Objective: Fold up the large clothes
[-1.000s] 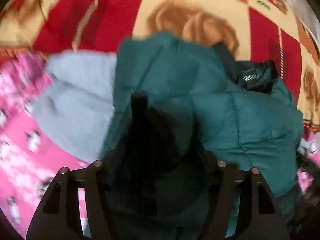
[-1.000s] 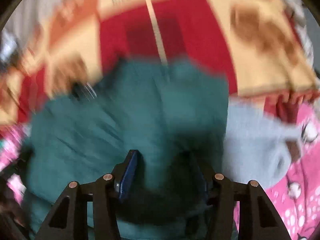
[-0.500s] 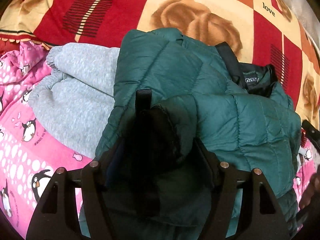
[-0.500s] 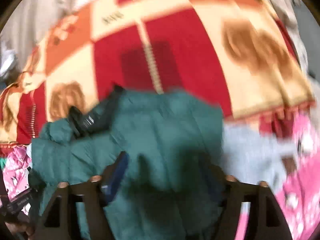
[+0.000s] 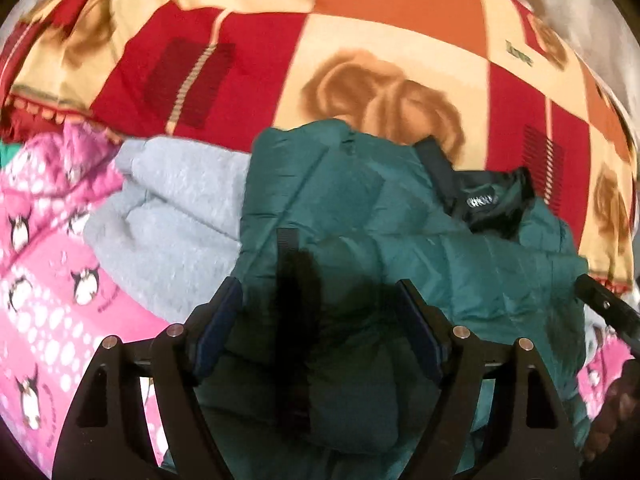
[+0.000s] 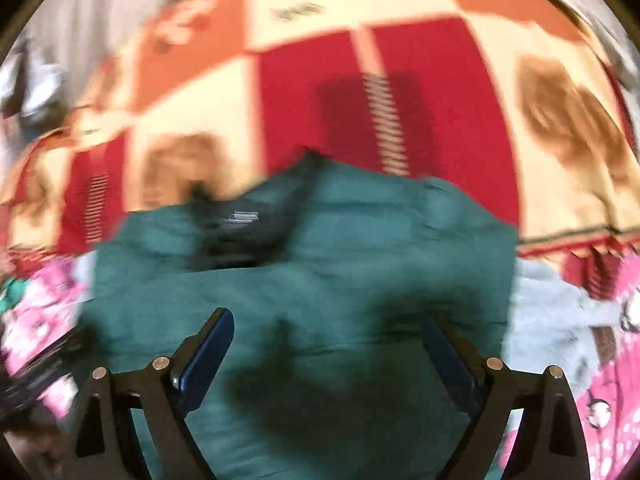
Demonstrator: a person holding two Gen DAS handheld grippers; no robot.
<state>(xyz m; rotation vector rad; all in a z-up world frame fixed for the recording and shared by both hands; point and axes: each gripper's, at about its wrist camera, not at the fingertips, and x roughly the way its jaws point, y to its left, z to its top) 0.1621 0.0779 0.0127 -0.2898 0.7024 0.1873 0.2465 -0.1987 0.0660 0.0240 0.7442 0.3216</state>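
Both the left tool (image 5: 318, 300) and right tool (image 6: 328, 328) gape wide over the green jacket (image 5: 400, 216).

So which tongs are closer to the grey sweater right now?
Left. The left tongs have one finger right at the grey sweater's edge; the right tongs sit over the green jacket, with jacket fabric between.
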